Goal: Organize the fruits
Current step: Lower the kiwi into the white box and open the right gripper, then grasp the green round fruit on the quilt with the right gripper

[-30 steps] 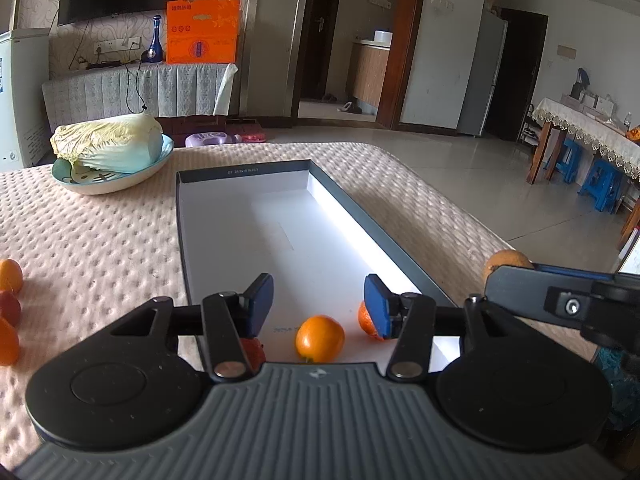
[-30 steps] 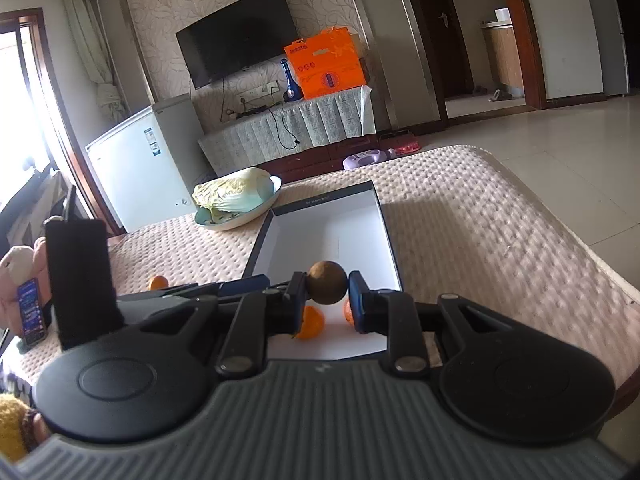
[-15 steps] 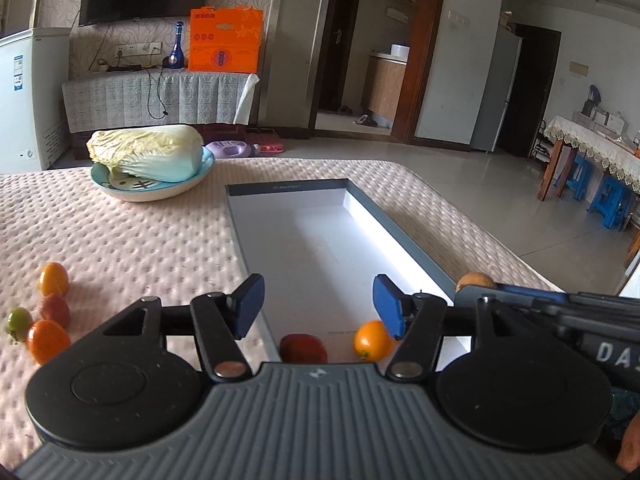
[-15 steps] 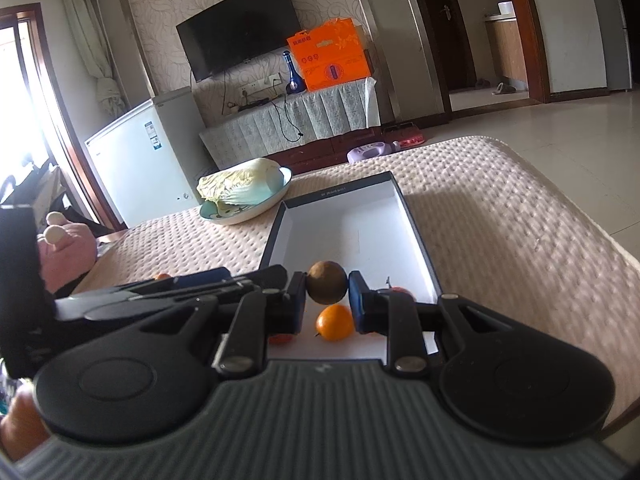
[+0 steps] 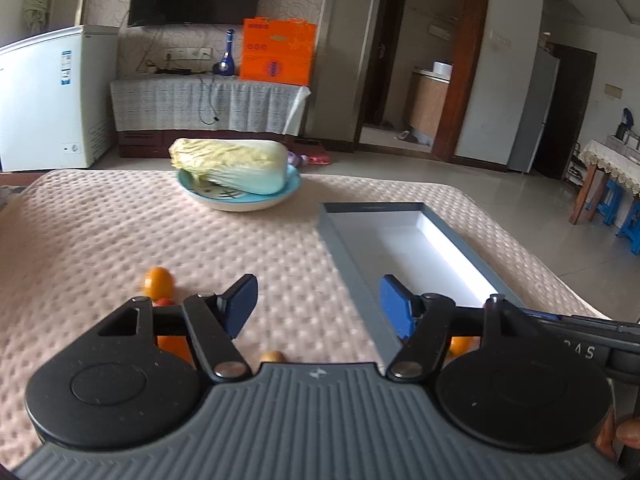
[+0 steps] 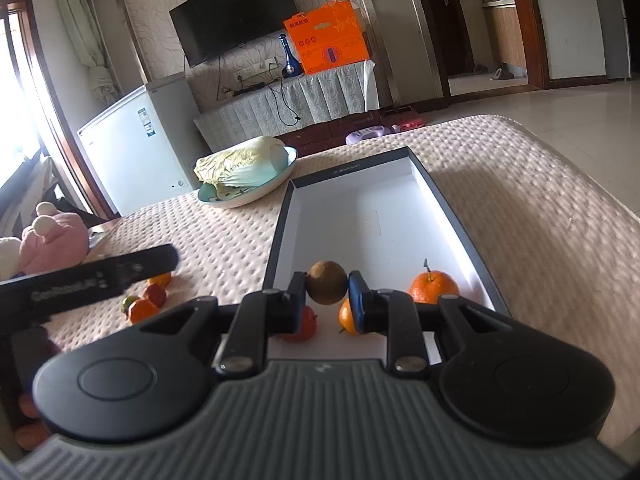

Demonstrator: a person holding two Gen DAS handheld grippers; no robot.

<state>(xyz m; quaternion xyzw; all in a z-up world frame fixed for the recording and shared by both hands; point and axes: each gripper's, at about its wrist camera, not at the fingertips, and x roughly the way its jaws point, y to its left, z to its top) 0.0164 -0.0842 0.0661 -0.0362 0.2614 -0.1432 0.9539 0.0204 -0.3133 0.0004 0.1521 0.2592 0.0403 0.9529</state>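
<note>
Brown, round and dull-skinned, the small fruit (image 6: 327, 282) sits pinched between the blue pads of my right gripper (image 6: 327, 295), which is closed down to the fruit's width and holds it above the near end of the tray (image 6: 440, 184). The tray is a long shallow box with a dark grey rim and a white floor, lying on the worktop (image 6: 540, 200) (covered in a pinkish dimpled cloth). Inside it, at the near end: an orange tangerine (image 6: 433, 287) with a short stem sticking up, near the right wall; a smaller orange fruit (image 6: 347, 316) partly behind my right pad; a red fruit (image 6: 302, 326) partly behind the left pad.

My left gripper (image 5: 316, 306) is wide open with nothing between its pads, over the cloth just left of the tray's rim. Loose fruit lies on the cloth near it: a small orange one (image 5: 159, 281) with a red one (image 5: 165, 302) touching it, another orange one (image 5: 174, 346) mostly hidden behind the gripper's linkage, and a brownish one (image 5: 272, 356) peeking above the gripper body. The right wrist view shows the same group as small orange, red and greenish pieces (image 6: 144, 302) left of the tray.

Further back a blue bowl (image 5: 240, 200) carries a pale napa cabbage (image 5: 230, 164), beside the tray's far left corner.
</note>
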